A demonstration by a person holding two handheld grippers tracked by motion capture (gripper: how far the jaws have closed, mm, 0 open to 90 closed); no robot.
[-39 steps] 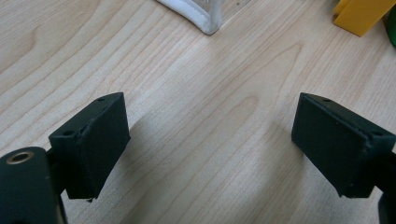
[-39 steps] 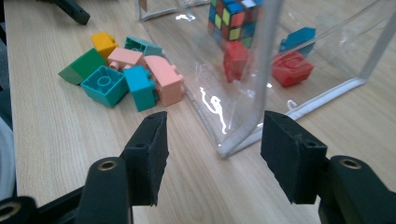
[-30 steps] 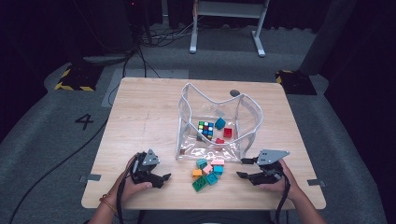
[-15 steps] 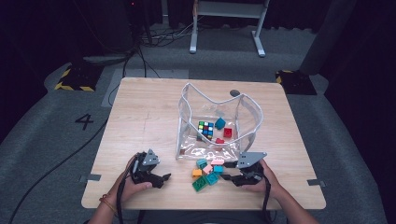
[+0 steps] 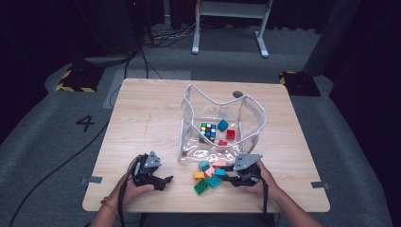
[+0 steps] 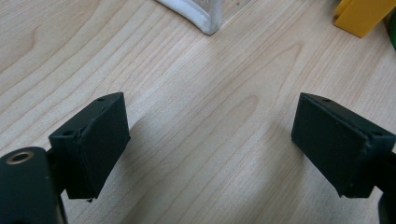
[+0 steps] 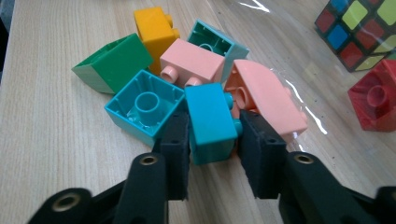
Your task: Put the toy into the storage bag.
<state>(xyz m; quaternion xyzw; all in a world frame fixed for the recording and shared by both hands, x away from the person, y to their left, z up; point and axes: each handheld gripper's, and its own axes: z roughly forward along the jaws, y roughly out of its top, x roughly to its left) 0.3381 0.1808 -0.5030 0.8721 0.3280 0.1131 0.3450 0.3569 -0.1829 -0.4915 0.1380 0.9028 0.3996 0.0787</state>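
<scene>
R gripper (image 7: 212, 140) clamps blue block (image 7: 210, 119), pink blocks (image 7: 266, 100) crowding

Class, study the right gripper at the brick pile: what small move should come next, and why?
Probably lift. The right gripper has just been closing and its pads now clamp the blue brick, which lies against the pink brick; the clear bag stands open just beyond.

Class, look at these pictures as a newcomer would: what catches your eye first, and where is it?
The heap of bright toy bricks at the table's near edge, just before the clear plastic bag. The right gripper has just been closing on a turquoise brick there. Inside the bag lies a puzzle cube.
</scene>
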